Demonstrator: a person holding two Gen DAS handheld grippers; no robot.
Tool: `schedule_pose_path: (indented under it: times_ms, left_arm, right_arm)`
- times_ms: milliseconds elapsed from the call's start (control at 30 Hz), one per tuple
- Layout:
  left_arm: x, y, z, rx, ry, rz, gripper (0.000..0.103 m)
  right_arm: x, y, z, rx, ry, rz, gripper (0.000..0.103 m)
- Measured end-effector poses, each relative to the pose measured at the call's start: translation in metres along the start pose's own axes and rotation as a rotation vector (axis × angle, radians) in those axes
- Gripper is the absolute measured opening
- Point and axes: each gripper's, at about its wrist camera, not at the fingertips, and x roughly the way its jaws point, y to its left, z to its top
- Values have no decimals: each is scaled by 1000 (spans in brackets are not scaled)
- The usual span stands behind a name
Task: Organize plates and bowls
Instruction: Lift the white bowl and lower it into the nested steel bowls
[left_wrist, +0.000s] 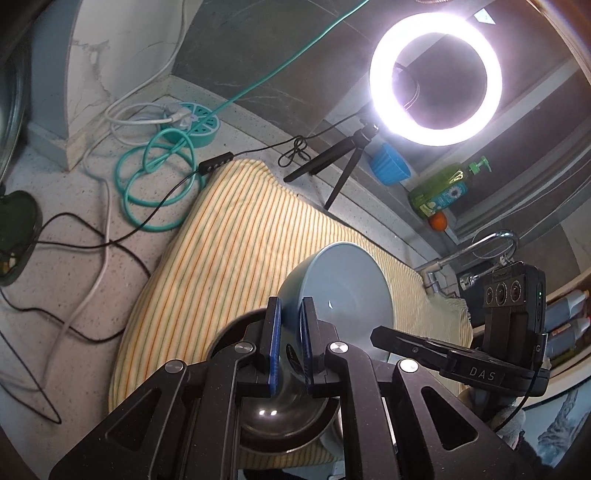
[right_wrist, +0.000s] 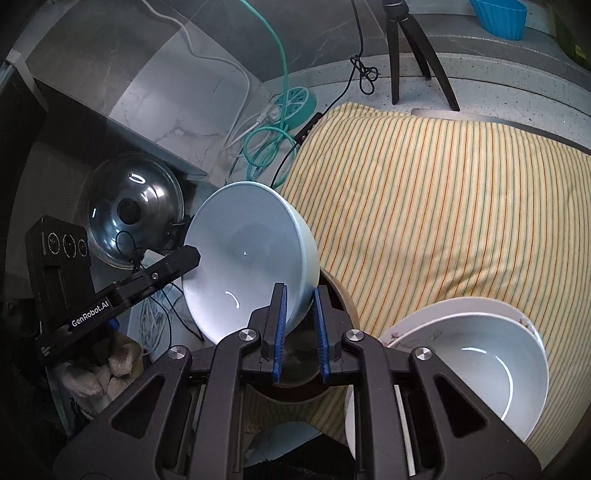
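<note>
right wrist view: both tongs (right_wrist: 300, 295) pinching pale bowl (right_wrist: 247, 254) over striped cloth (right_wrist: 443, 206).

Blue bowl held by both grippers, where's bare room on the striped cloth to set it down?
The blue bowl could go on the striped cloth's wide bare middle, bordered by the tripod behind and the white bowl stacked on a plate at its near right edge. Crowded: coiled teal cable and pot lid to the left.
</note>
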Motion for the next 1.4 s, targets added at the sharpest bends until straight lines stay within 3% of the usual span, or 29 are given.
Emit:
schedule_pose_path:
  times_ms: [467, 1267, 1300, 1400]
  left_arm:
    - [-1, 19, -36, -69, 60, 3, 9]
    - [12, 32, -47, -91, 113, 24, 9]
    - [12, 32, -47, -89, 112, 25, 9]
    - [9, 31, -47, -91, 106, 11, 18]
  right_arm:
    - [17, -5, -35, 15, 71, -3, 15]
    - [39, -2, -40, -20, 104, -62, 17]
    - [39, -2, -40, -19, 104, -60, 21]
    - [33, -1, -39, -17, 89, -25, 49]
